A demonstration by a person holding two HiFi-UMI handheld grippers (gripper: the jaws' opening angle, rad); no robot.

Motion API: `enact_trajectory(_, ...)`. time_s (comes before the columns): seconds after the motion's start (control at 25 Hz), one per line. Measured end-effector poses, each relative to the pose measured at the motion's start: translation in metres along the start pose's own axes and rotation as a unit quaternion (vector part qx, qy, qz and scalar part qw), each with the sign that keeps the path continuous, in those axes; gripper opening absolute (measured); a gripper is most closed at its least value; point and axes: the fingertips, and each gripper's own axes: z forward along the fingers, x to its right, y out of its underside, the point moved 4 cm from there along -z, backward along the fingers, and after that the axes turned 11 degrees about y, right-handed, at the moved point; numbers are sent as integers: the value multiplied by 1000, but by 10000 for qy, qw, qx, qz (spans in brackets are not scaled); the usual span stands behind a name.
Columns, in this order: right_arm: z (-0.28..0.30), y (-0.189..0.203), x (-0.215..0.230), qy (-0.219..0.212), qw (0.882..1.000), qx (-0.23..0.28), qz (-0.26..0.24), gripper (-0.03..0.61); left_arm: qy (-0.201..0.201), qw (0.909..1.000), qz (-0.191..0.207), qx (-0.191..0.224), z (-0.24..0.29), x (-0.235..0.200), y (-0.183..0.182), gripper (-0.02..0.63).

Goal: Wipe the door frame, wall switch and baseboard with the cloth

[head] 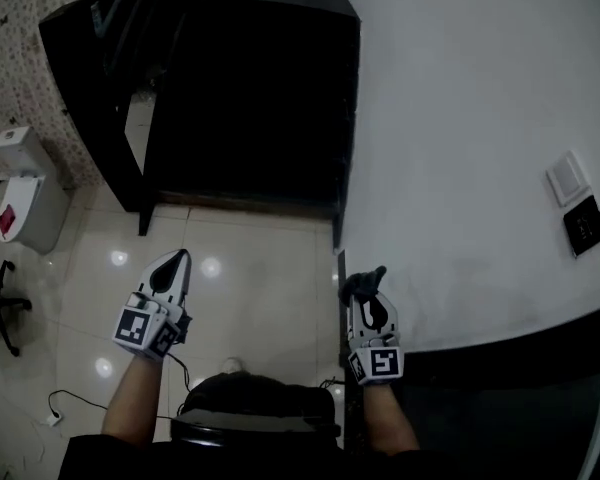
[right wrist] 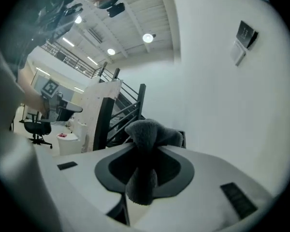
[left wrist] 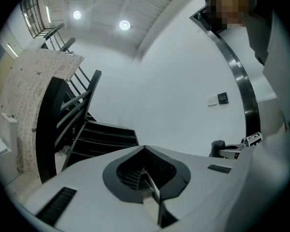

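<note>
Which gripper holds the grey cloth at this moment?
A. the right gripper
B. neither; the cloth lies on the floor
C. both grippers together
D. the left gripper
A: the grey cloth is pinched between the jaws of the right gripper, while the left gripper has its jaws together with nothing between them.

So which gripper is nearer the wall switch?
Right. The right gripper, holding the cloth, is by the wall, left of the switch; the left gripper is farther left, over the floor.
</note>
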Motion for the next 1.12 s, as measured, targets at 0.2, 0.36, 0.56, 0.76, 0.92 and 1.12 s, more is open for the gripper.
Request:
enact_trajectory(0.2,59,3,10,216,9989,-292,-304,84,127,9992,-391,-9,53,-63,10,2)
enact_trajectory(0.36,111,21,36,565,9972,-439,-200,84,391,9982,-426,-145,123,-94,24,2)
enact_trajectory(0.56,193,47,66,1212,9898,-528,530,84,834,9946,-348,-513,219,-124,14,2)
enact_trajectory(0.76,272,28,88,1427,9871,-377,626,84,1309,9892,-261,-611,338,-148,6,2)
enact_trajectory(0.92,281,37,94,1739,9811,-493,684,84,2177,9715,-387,-857,403,-143,27,2)
enact_trajectory(1.12,284,66,90,2560,9599,-924,675,84,3549,9225,-657,-1368,491,-132,84,2)
